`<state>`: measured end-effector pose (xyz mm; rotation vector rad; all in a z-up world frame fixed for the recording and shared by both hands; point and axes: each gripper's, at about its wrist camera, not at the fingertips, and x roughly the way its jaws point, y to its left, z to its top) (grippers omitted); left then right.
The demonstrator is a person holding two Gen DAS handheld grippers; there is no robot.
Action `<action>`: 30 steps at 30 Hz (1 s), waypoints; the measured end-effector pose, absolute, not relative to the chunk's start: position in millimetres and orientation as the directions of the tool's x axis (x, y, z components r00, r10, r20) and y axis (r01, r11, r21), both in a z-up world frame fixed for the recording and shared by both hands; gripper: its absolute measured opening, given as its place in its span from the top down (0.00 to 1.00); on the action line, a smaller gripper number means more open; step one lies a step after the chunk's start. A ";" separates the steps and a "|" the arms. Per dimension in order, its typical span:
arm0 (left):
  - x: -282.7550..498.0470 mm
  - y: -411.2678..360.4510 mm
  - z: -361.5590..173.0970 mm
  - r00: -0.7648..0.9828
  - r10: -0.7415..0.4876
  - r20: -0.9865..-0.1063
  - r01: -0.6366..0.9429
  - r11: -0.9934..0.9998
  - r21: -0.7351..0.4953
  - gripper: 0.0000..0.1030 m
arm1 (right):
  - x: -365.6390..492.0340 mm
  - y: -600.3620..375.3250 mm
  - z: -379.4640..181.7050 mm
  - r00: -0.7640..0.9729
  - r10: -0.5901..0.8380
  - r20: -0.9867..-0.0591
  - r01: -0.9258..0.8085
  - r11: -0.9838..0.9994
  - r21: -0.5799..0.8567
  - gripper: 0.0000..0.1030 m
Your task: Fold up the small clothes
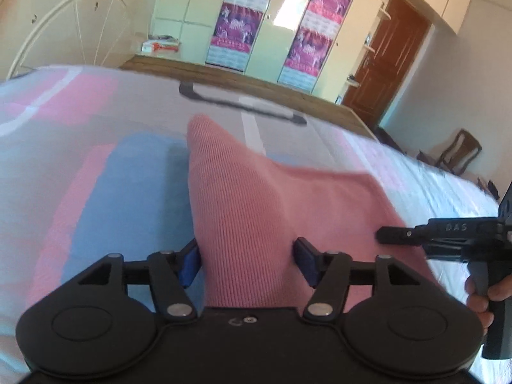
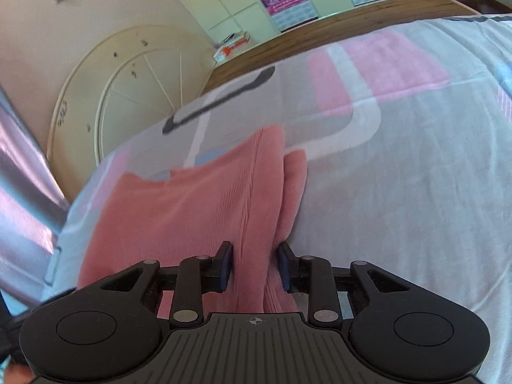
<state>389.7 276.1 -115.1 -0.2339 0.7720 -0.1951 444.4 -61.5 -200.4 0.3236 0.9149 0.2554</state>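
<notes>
A pink knitted garment (image 1: 256,198) lies on the bed, partly lifted into a ridge. My left gripper (image 1: 246,260) has its blue pads on both sides of a raised fold of it and grips it. In the right wrist view the same garment (image 2: 179,211) lies to the left and ahead. My right gripper (image 2: 254,267) is shut on a bunched edge of it, with cloth pressed between the blue pads. The right gripper also shows in the left wrist view (image 1: 396,235), at the garment's right edge, held by a hand.
The bed cover (image 2: 400,176) has pink, blue and white blocks. A cream headboard (image 1: 64,32) stands at the far left. A wooden bed edge (image 1: 256,80), wardrobes with posters, a brown door (image 1: 390,54) and a chair (image 1: 454,153) lie beyond.
</notes>
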 end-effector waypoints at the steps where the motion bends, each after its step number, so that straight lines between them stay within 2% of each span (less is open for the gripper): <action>1: 396.1 277.3 -113.8 0.705 -0.255 -0.661 0.084 0.957 -0.279 0.42 | 448.3 -62.4 -197.9 0.591 0.345 -0.730 -0.070 0.922 0.380 0.70; 8: 441.1 288.9 -128.2 0.708 -0.209 -0.675 -0.001 0.955 -0.297 0.40 | 490.7 -60.8 -205.8 0.594 0.334 -0.732 0.012 0.906 0.423 0.66; 15: 457.2 285.1 -140.0 0.691 -0.173 -0.702 -0.015 0.967 -0.253 0.44 | 506.5 -44.8 -208.4 0.589 0.249 -0.769 -0.012 0.954 0.300 0.71; 21: 442.5 282.0 -123.5 0.724 -0.144 -0.675 -0.002 0.977 -0.212 0.47 | 502.2 -44.2 -203.0 0.583 0.247 -0.774 0.004 0.952 0.307 0.71; 24: 423.0 285.3 -111.0 0.737 -0.156 -0.658 0.014 0.976 -0.217 0.46 | 492.0 -44.6 -191.4 0.598 0.249 -0.762 -0.004 0.951 0.309 0.64; 26: 407.6 287.9 -105.7 0.737 -0.173 -0.653 0.024 0.973 -0.231 0.46 | 482.9 -45.5 -184.7 0.603 0.261 -0.754 -0.013 0.948 0.318 0.56; 30: 374.7 289.1 -104.9 0.711 -0.209 -0.671 0.047 0.967 -0.251 0.45 | 458.5 -44.9 -177.4 0.601 0.270 -0.752 -0.029 0.948 0.317 0.54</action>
